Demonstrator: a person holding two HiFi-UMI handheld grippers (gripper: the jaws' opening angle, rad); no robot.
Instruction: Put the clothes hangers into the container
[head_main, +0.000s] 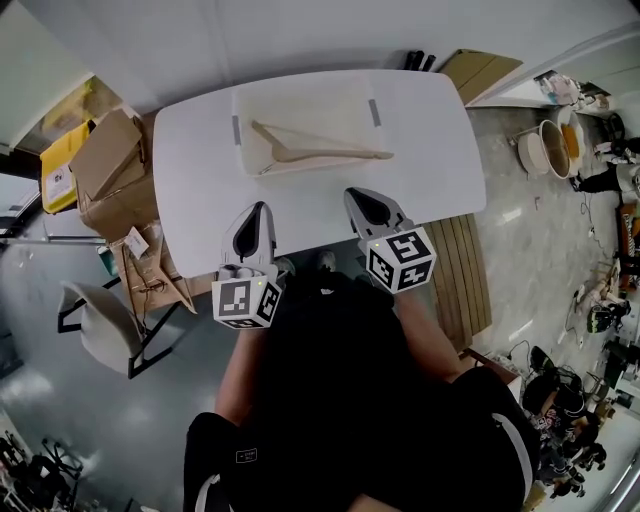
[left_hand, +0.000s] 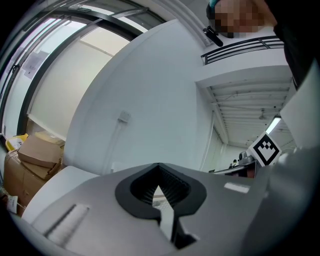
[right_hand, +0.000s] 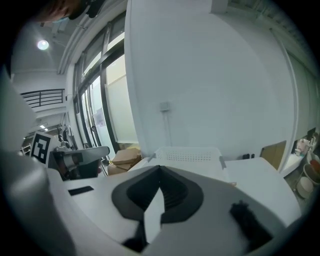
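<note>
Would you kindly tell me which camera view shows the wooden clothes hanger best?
The head view: from above, the whole wooden hanger is visible lying inside the white container. The right gripper view shows only the container's perforated wall, not the hanger, and the left gripper view shows no hanger either.

Bright, even indoor daylight. Lit from window (right_hand: 112, 95) at left of right gripper view, panes washed pale; round ceiling lamp (right_hand: 43, 45) flaring at upper left. Patches of glare on floor (head_main: 540, 260) at right of head view. Heavy fisheye bending, black vignette in corners. Soft focus on left gripper (left_hand: 159, 170) and right gripper (right_hand: 160, 172), too near lens.
</note>
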